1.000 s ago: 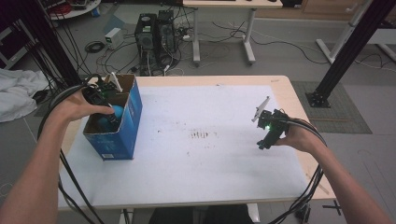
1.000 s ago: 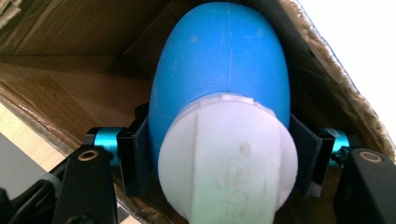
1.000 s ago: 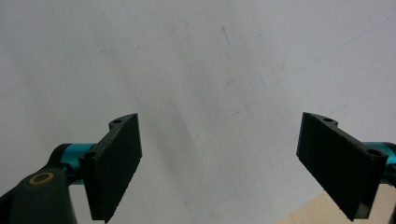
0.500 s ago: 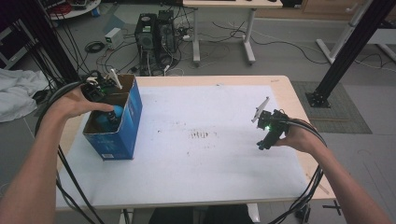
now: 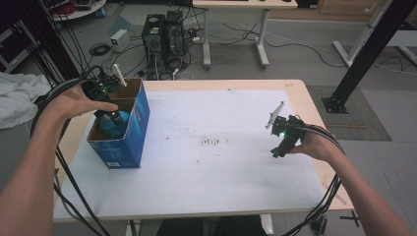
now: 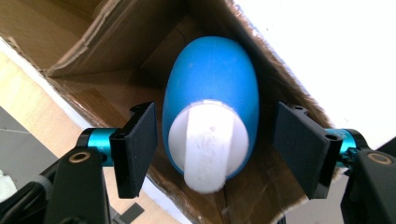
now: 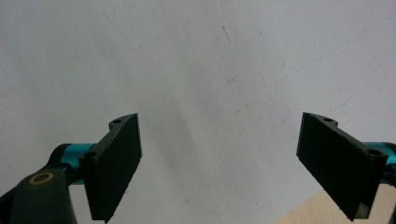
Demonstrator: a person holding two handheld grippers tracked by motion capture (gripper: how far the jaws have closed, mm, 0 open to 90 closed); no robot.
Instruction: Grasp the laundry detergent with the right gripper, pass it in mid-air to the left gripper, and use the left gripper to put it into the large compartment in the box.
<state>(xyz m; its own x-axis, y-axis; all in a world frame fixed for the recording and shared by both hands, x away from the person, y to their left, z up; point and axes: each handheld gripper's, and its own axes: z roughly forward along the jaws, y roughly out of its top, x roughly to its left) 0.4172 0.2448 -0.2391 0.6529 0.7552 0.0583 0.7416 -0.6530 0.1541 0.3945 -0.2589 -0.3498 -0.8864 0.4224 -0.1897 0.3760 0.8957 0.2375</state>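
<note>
The left gripper (image 6: 215, 140) hangs inside the open top of a cardboard box (image 5: 129, 142), its two black pads (image 6: 137, 144) spread apart on either side of a blue bottle (image 6: 211, 107). The bottle lies between the pads with its white cap (image 6: 208, 144) pointing toward the camera; a gap shows on each side, so the pads do not press it. Beyond the bottle are the brown inner walls and folded flaps of the box, and past its torn rim the white tabletop.

In the high view the left gripper (image 5: 110, 115) dips into the box, which is blue on the outside and stands near the table's left edge. The left hand (image 5: 81, 101) grips the tool from above, wrist bent down, forearm coming in from the lower left with black cables trailing beside it.

The right gripper (image 7: 217, 163) also has its pads (image 7: 119, 158) wide apart, with nothing between them. Under them lies the white sheet (image 5: 211, 162) that covers the table, faintly scuffed, and at the lower right corner a strip of pale wood (image 7: 336, 212). In the high view the right gripper (image 5: 278, 150) sits low over the sheet near the table's right edge, well apart from the box, held by the right hand (image 5: 310, 145).

Around the table is a grey floor with loose cables, a computer tower (image 5: 164, 32) behind the box, another desk, and a black frame leg (image 5: 364, 54) at the right.
</note>
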